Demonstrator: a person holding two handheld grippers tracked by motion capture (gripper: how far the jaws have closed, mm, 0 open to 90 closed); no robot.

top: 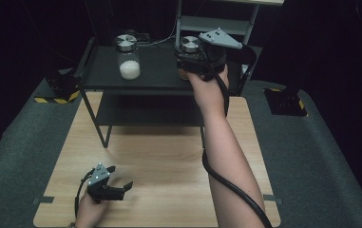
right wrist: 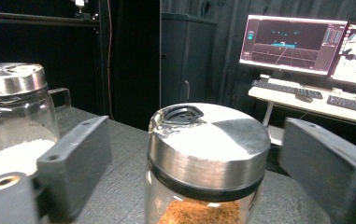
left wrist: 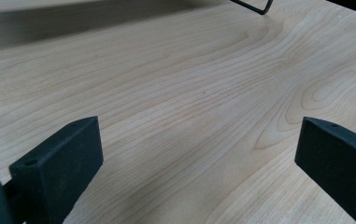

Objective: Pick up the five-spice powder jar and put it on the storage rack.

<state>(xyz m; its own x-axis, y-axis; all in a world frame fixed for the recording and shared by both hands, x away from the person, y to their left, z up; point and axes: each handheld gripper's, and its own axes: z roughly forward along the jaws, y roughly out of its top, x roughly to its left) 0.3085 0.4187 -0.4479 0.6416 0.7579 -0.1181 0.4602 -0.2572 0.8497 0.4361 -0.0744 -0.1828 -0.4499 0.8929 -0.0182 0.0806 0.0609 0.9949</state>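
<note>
Up on the far right of the black shelf (top: 140, 76), the right gripper (top: 191, 61) sits around the jar of brown spice (right wrist: 206, 163). The jar stands upright — its long axis straight up and down — with its brushed metal lid (right wrist: 213, 140) directly between the two black jaws. In the right gripper view the jaws stand wide, a visible gap on each side of the lid, so the pads are not pressing on it; the jar rests on the shelf on its own. From the high view the person's right forearm reaches up the right side of the wooden table (top: 169, 156) to the shelf, hand wrapped on the gripper body.

To the left on the same shelf, well apart, stands a second jar with white grains (top: 129, 57), also upright and lidded.

The left gripper (top: 114, 183) lies low at the near left of the table, jaws spread wide over bare wood with nothing between them — far from both jars.

So the right hand is plainly the nearer one; whatever comes next, the brown jar lies dead centre in its jaws.
</note>
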